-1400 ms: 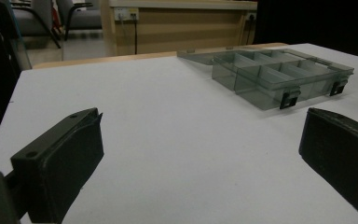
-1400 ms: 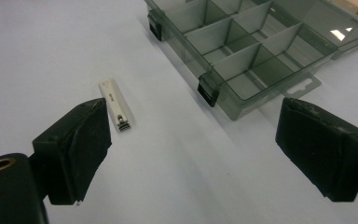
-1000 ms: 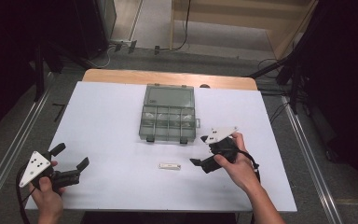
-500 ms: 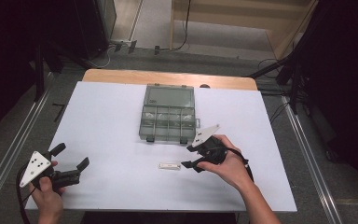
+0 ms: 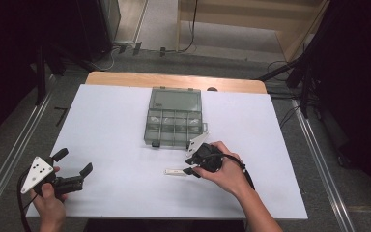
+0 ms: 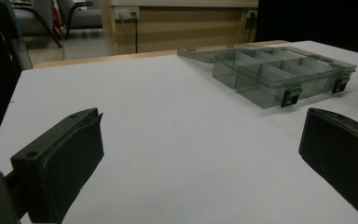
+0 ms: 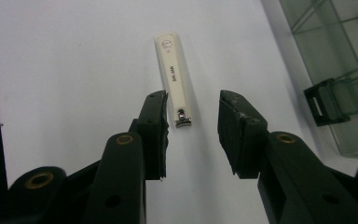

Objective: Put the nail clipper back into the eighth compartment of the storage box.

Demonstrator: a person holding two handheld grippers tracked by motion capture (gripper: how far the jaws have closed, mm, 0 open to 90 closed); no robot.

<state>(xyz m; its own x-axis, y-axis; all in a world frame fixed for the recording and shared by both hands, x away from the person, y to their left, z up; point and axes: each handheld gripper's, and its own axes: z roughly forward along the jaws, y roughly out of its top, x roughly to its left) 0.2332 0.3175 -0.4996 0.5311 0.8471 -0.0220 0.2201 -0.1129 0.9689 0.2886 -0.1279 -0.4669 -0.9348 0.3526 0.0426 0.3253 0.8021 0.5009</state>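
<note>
White table (image 5: pixel 125 121) sits in a dark room. On it, near the far middle, a grey plastic box (image 5: pixel 175 117) lies open with many little rooms inside. Left gripper (image 5: pixel 72 176) rests near the front corner, jaws wide, holding nothing. Right gripper (image 7: pixel 191 116) has its jaws partly open around the end of a small white nail clipper (image 7: pixel 173 77). It looks like the grabbing step. Next, the jaws should squeeze on the clipper.

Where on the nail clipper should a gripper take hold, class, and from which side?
Grip the nail clipper across its narrow width near the metal end, coming from above. It lies flat, long and slim, and the open right gripper already lines up with that end.
</note>
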